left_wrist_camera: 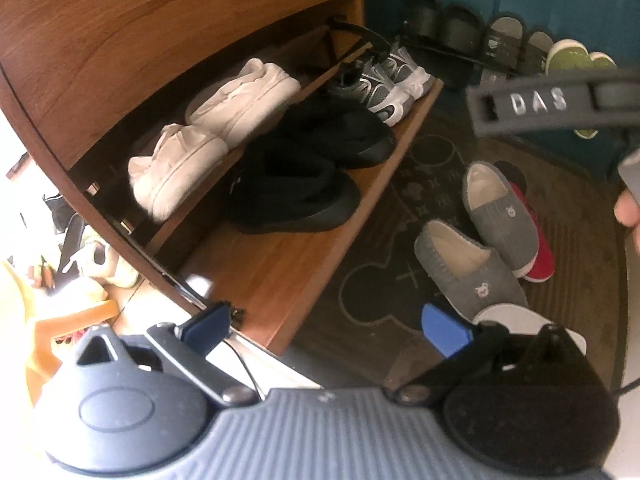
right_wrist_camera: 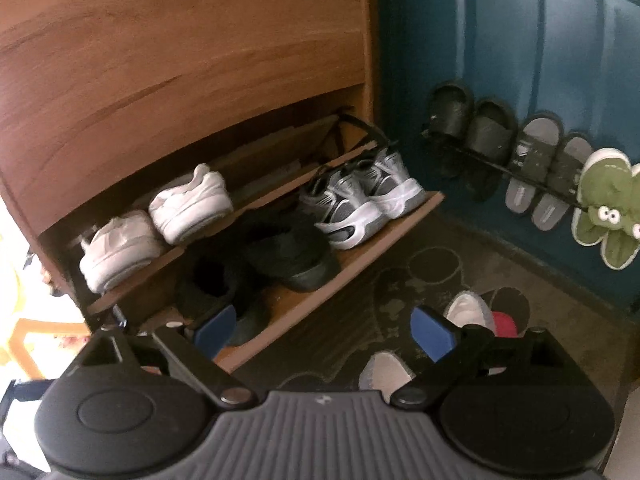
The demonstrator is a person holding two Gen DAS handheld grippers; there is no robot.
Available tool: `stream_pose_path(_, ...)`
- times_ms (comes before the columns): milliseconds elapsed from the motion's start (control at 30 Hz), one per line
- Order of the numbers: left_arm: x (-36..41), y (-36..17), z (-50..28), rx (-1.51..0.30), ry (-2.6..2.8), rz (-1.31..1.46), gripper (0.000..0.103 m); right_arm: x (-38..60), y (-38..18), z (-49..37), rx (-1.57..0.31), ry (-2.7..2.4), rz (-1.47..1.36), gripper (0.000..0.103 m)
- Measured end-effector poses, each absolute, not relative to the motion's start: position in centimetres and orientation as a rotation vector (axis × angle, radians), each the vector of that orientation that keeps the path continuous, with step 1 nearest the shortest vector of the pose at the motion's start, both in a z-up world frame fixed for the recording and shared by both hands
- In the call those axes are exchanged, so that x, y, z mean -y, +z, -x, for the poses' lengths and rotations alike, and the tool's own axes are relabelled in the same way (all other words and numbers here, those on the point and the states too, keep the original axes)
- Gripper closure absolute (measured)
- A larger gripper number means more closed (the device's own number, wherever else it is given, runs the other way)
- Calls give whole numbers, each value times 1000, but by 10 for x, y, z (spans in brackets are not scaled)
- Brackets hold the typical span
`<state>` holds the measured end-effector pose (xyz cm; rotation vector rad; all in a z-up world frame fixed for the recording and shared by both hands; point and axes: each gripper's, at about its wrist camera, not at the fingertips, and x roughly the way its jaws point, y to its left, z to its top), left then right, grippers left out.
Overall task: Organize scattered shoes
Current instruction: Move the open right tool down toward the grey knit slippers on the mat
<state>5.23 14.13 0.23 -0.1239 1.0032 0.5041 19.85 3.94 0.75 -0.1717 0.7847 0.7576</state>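
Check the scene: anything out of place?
Yes. Two grey fabric slip-ons lie loose on the dark patterned doormat, one overlapping a red shoe, not on the wooden rack shelf. Both tools, left and right, are open and empty.

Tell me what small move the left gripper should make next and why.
Probably lower the open left gripper onto the nearer grey slip-on: it lies loose on the mat right ahead, and the cabinet tray has bare space.

Wood-grain cabinet (left_wrist_camera: 120, 32), cloth slip-ons (left_wrist_camera: 500, 216)
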Motion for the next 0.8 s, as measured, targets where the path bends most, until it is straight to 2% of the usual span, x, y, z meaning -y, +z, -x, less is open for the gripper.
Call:
stream_pose_path(167,-150,-1,-53,-1015,511,93,0,-21,-4,-205,-828,737,192,9)
stream_pose_path(400,-149,2,-59,-1011,455,83,0,23,3,-217,-813,672,49,8)
stream_pose_path(800,-115,-19,-64,-1051,223,-71,0,31,-34,-207,-910,693,217,9)
